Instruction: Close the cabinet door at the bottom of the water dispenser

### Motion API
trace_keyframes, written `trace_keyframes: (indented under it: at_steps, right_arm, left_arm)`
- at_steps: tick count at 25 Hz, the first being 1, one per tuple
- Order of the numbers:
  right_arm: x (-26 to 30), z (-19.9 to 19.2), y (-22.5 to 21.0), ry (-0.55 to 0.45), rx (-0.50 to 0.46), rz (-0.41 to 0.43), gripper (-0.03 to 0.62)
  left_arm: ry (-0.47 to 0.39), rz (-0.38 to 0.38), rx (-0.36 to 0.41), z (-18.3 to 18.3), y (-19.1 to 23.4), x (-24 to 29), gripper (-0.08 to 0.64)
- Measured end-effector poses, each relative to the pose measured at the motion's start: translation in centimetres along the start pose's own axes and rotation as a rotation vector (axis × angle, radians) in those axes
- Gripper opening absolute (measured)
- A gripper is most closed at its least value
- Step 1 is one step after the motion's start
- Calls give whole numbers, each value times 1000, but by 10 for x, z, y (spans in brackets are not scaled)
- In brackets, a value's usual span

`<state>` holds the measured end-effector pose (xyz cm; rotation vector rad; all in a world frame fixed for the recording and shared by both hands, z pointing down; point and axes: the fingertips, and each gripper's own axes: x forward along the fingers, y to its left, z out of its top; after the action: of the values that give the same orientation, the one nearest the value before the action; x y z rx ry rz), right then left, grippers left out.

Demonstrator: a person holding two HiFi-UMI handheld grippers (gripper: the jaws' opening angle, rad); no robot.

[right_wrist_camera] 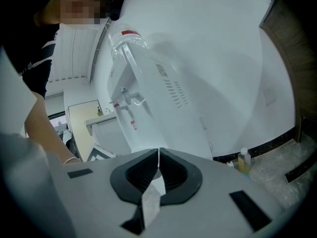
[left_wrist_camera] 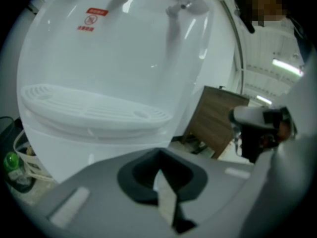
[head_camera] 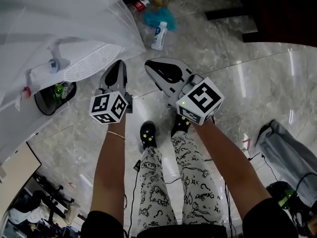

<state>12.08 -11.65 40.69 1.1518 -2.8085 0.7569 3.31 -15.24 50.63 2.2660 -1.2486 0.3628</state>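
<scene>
left tool (head_camera: 117, 72): jaws pressed together, nothing in them, just off the water dispenser (head_camera: 59, 24)
right tool (head_camera: 163, 72): closed too, empty, beside the left one above the marble floor (head_camera: 247, 83)
cabinet door: below the drip tray (left_wrist_camera: 94, 108) we see white panel; can't make out its seam

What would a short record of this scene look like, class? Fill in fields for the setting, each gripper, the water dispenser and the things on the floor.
Setting: a person stands on a marble floor with a gripper in each hand
Left gripper: jaws together, empty
Right gripper: jaws together, empty
Water dispenser: white, ahead on the left, nearest the left gripper
Cabinet door: cannot tell its state
Floor items: white bottle, teal cloth, black bin
</scene>
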Motion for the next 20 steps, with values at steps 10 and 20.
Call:
trace_keyframes:
  at_steps: [10, 20]
  right_arm:
    - [-6, -20, 25, 77, -12, -9, 15]
    - [-14, -44, 60, 79, 51, -70, 15]
  left_arm:
    - [-42, -33, 41, 20, -25, -54, -2]
    - [20, -130, 104, -5, -33, -106, -2]
